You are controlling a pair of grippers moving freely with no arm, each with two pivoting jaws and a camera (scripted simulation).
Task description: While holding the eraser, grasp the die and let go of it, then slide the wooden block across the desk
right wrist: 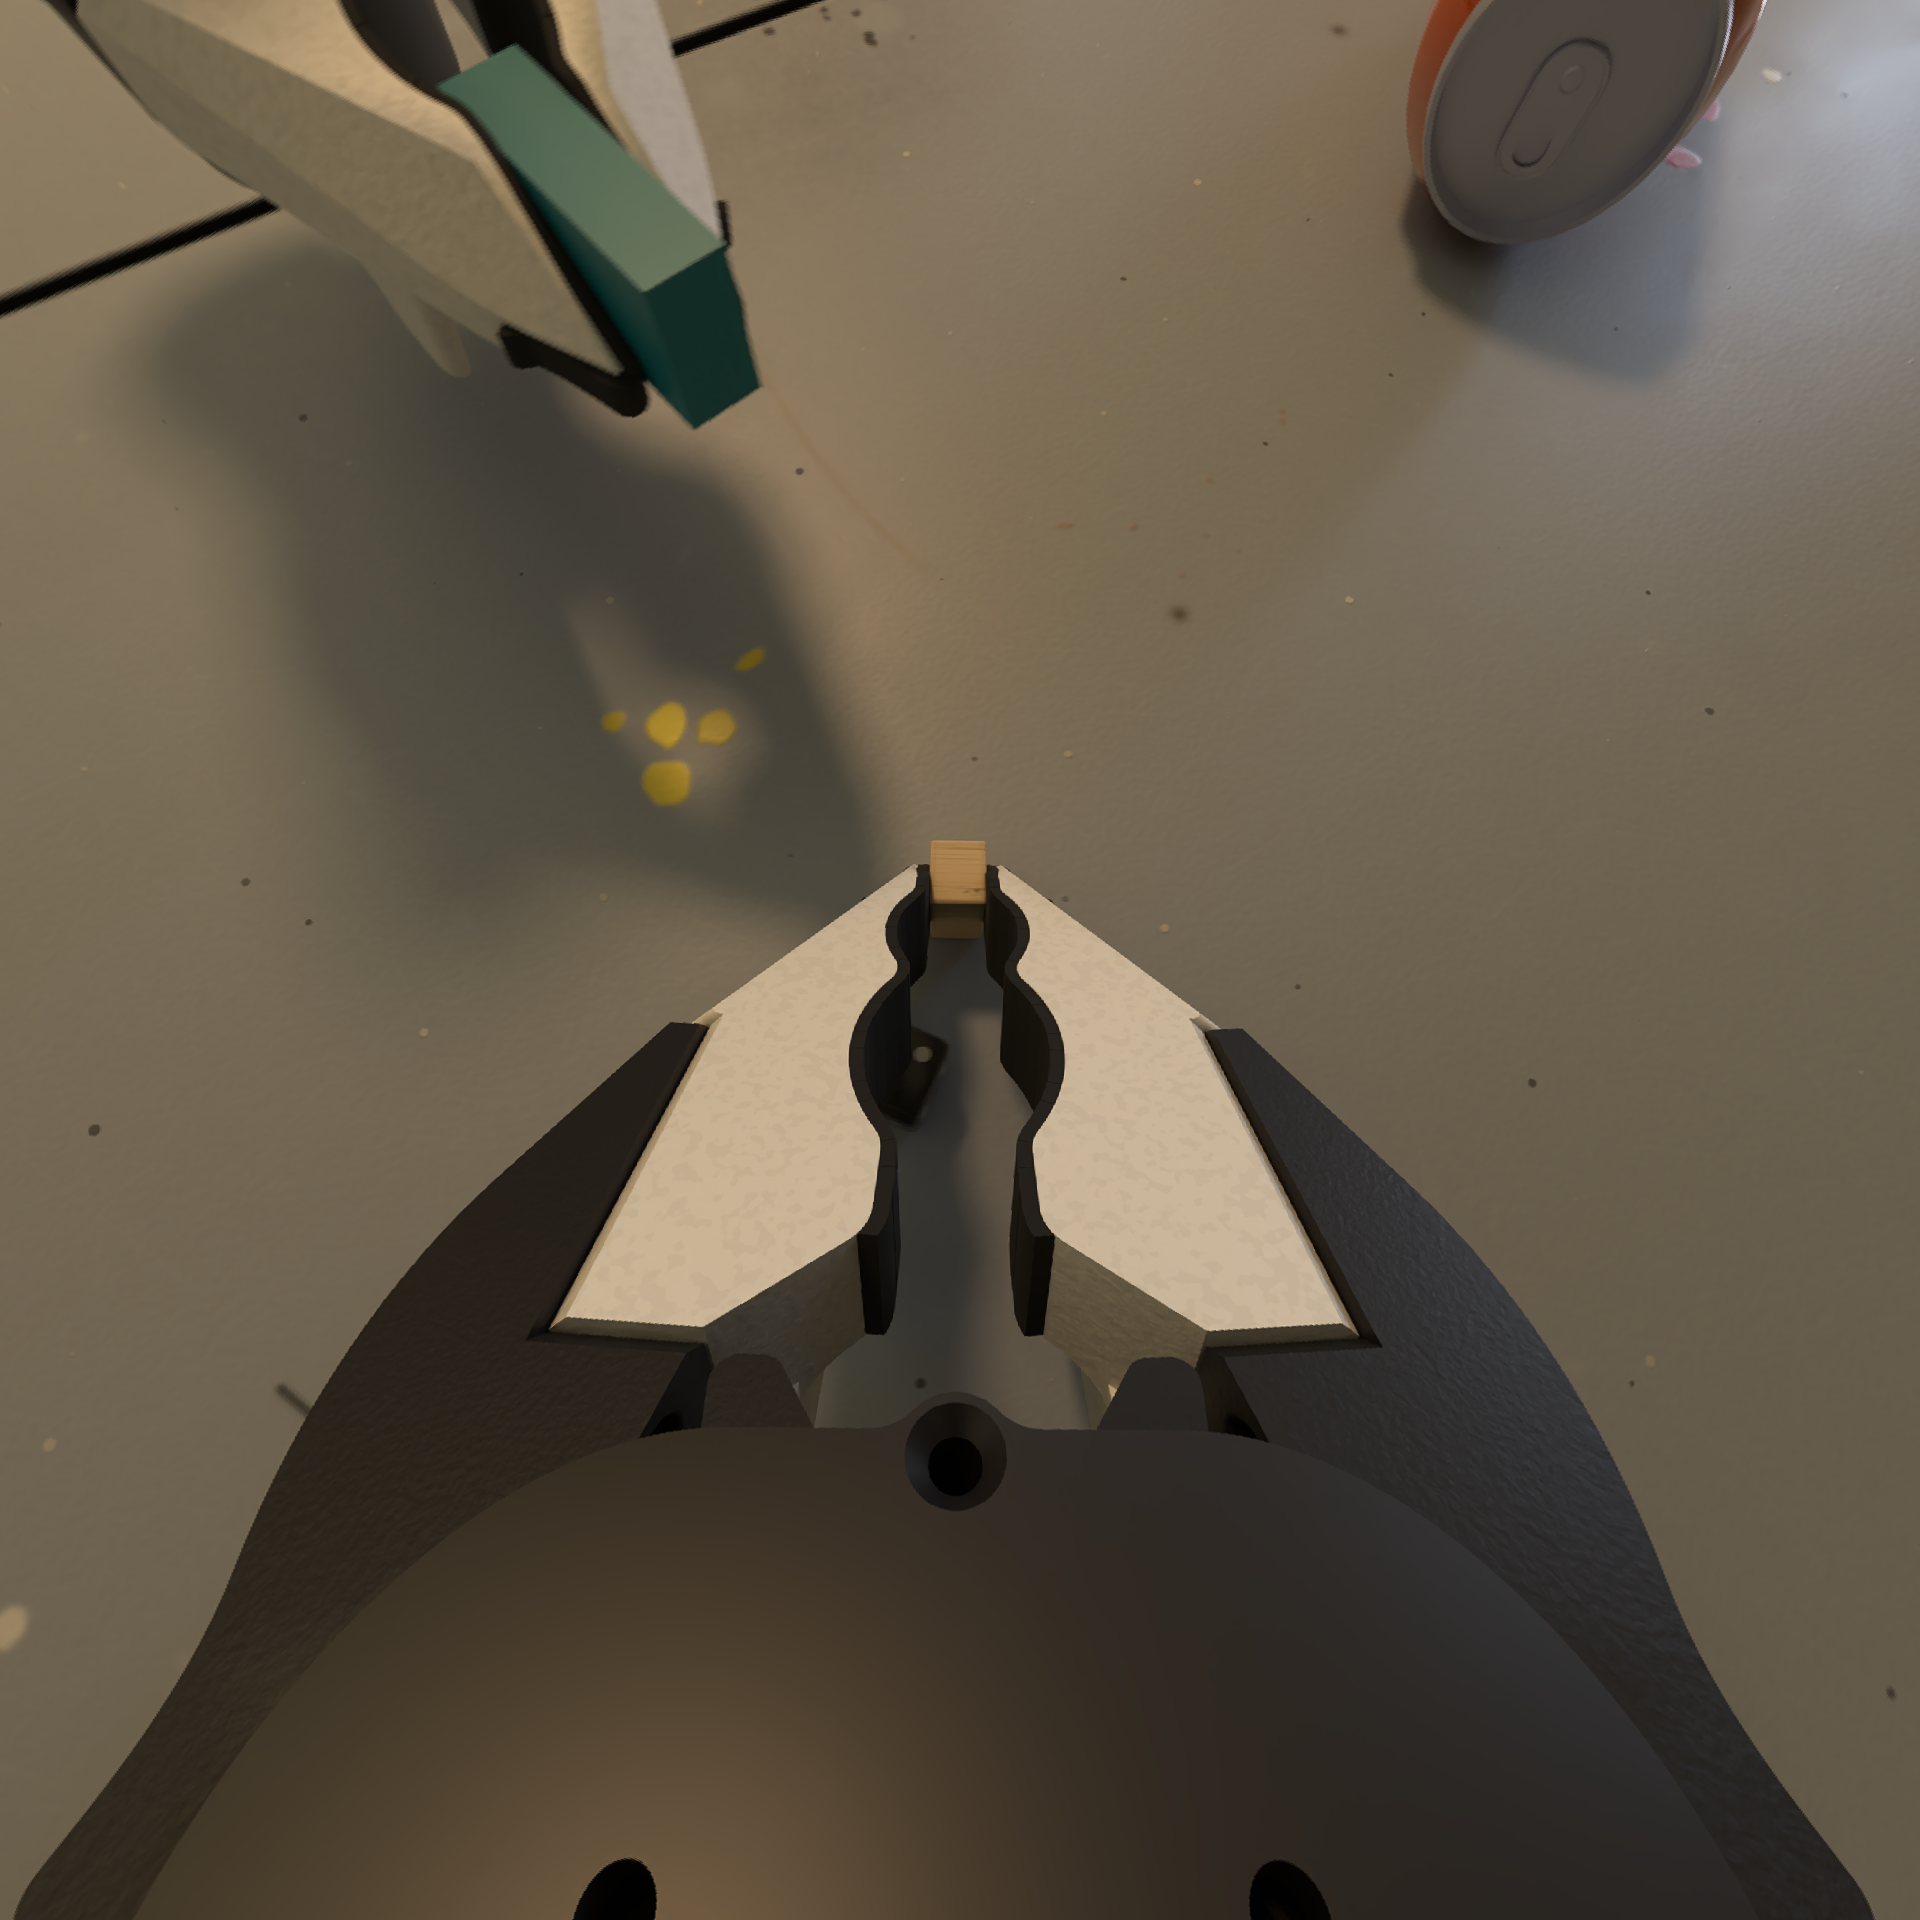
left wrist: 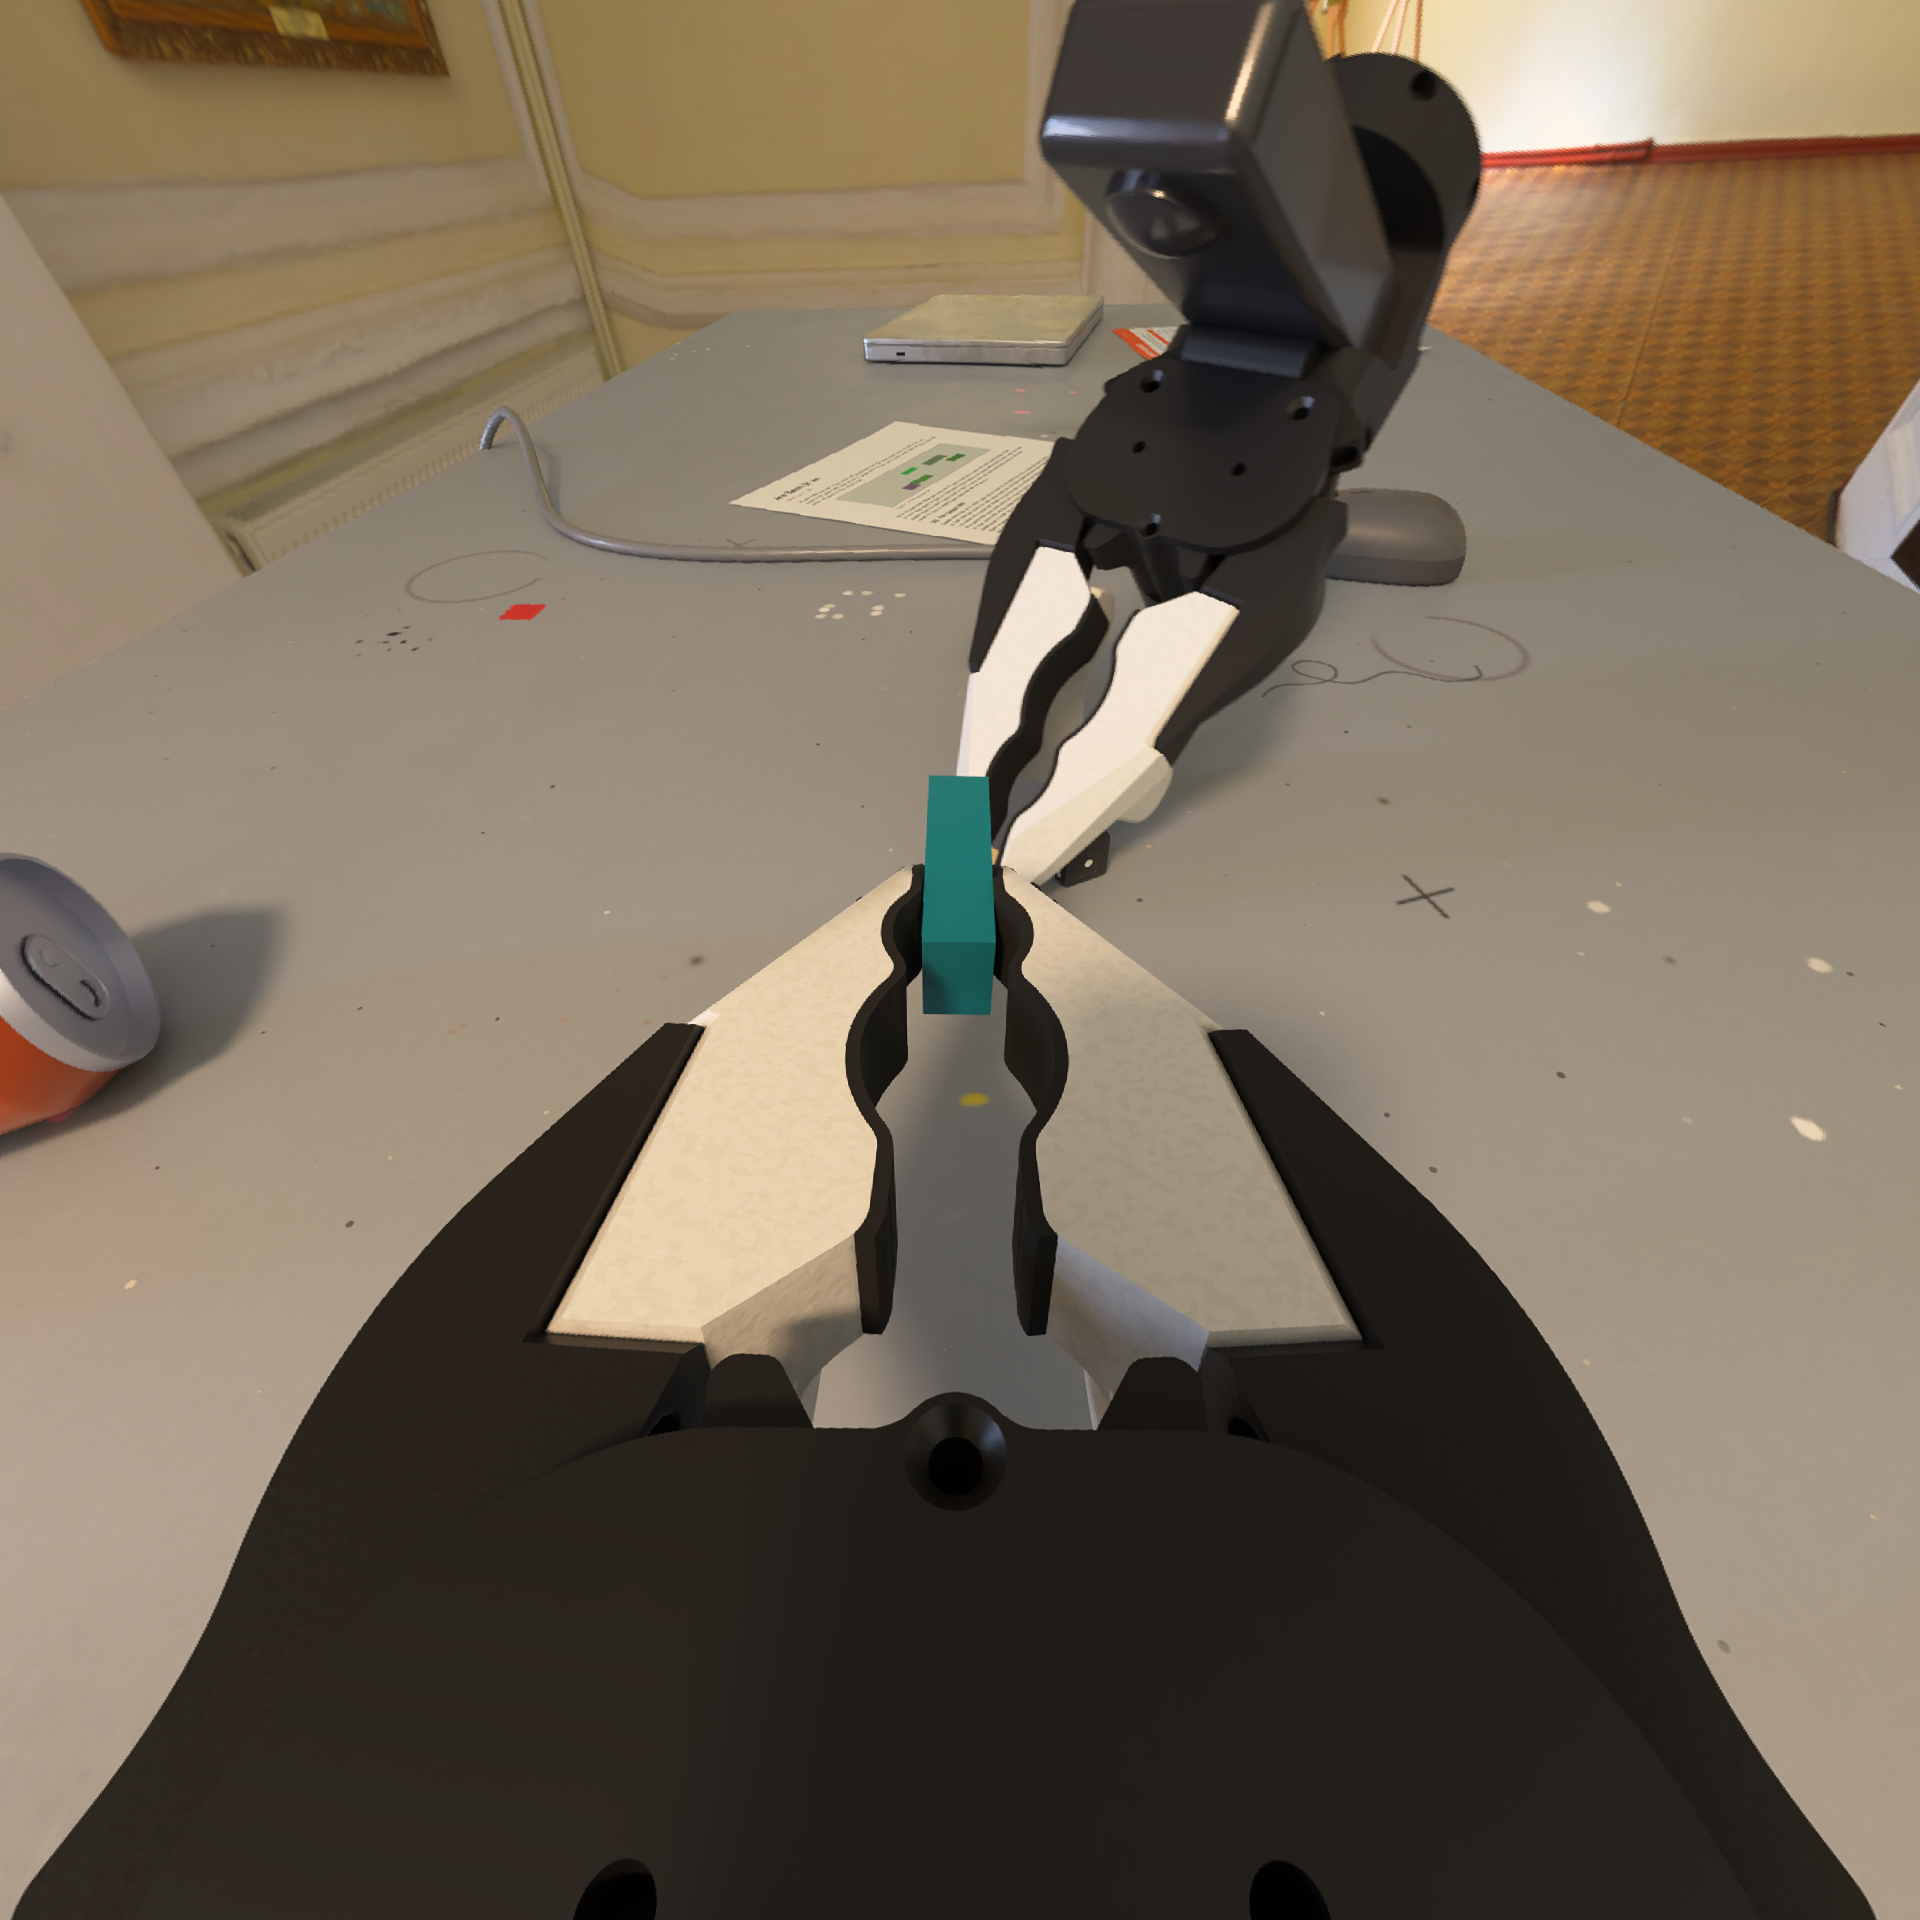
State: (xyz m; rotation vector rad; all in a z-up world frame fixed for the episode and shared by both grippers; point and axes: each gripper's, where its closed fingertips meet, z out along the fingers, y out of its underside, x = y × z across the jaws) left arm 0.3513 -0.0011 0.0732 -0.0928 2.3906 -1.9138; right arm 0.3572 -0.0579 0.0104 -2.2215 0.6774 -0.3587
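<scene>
Pinching a teal eraser at the centre of its own view, the left gripper has its fingertips closed on the block's sides, with the eraser sticking out past them above the grey desk. Just behind the eraser, in the upper right of that frame, the right gripper slants down to the desk, and the eraser hides whatever sits at its tips. Its own view settles that: the right gripper is pressed onto a small pale wooden block at the frame's centre, only the block's top and front face showing between the pads. In the upper left of this view the left gripper appears again, cropped by the frame edge, with the eraser hanging above its shadow and some yellow spots. An orange can lies on its side at the left edge, partly cut off. No die can be made out in either view. A sheet of paper, grey cable and flat silver box sit farther back.
</scene>
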